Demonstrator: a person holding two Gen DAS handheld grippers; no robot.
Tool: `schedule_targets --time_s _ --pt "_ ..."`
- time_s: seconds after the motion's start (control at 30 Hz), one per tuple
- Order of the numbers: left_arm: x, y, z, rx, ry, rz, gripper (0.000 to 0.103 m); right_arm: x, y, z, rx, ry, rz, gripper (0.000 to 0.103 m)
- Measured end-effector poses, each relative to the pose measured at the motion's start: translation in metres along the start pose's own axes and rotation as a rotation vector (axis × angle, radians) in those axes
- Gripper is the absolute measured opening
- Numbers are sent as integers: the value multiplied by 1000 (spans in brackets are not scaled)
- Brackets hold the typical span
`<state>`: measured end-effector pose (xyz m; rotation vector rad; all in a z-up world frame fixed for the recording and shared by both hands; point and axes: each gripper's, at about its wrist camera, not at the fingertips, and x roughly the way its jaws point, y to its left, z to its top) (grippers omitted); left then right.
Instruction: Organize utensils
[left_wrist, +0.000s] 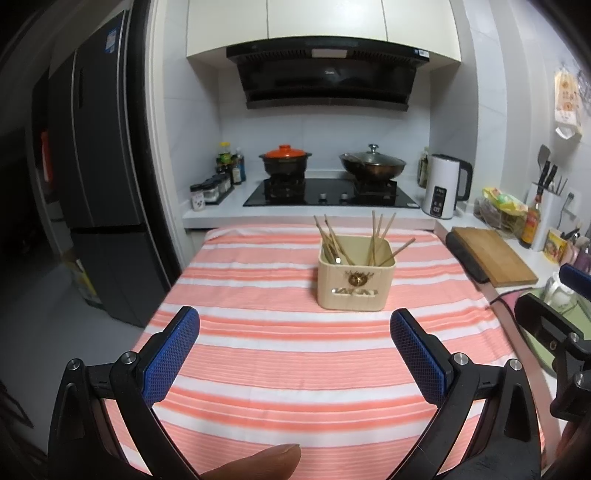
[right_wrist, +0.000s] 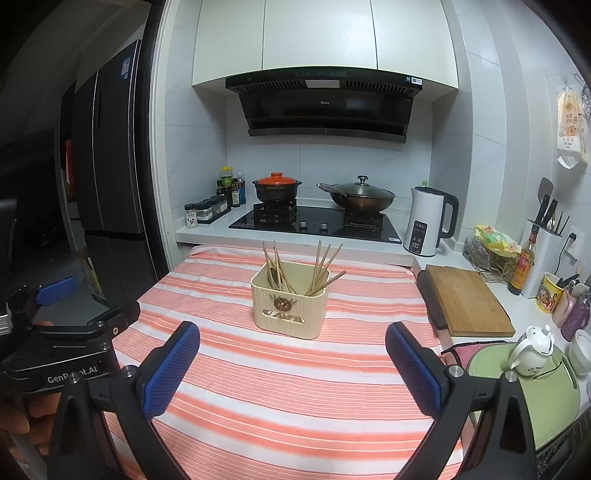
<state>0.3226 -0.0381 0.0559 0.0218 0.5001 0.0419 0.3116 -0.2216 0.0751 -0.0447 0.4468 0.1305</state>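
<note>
A cream plastic utensil box (left_wrist: 356, 282) stands on the pink-and-white striped tablecloth (left_wrist: 280, 332). Several wooden chopsticks (left_wrist: 378, 236) lean inside it, with spoons at its left side. It also shows in the right wrist view (right_wrist: 290, 304), with chopsticks (right_wrist: 323, 264). My left gripper (left_wrist: 295, 332) is open and empty, hovering over the cloth in front of the box. My right gripper (right_wrist: 291, 347) is open and empty, also short of the box. The right gripper's body shows at the edge of the left wrist view (left_wrist: 554, 332).
A wooden cutting board (right_wrist: 465, 299) lies right of the table. A white teapot (right_wrist: 532, 349) sits on a green mat. Behind are a stove with an orange-lidded pot (right_wrist: 277, 190) and wok (right_wrist: 360, 195), and a white kettle (right_wrist: 428, 221). A dark fridge (left_wrist: 96, 166) stands left.
</note>
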Motion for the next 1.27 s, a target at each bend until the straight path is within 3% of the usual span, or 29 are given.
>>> schedule_targets --time_s 1.27 --pt "-1 -7 -8 -1 -15 -35 103 -2 1 -5 7 19 -2 102"
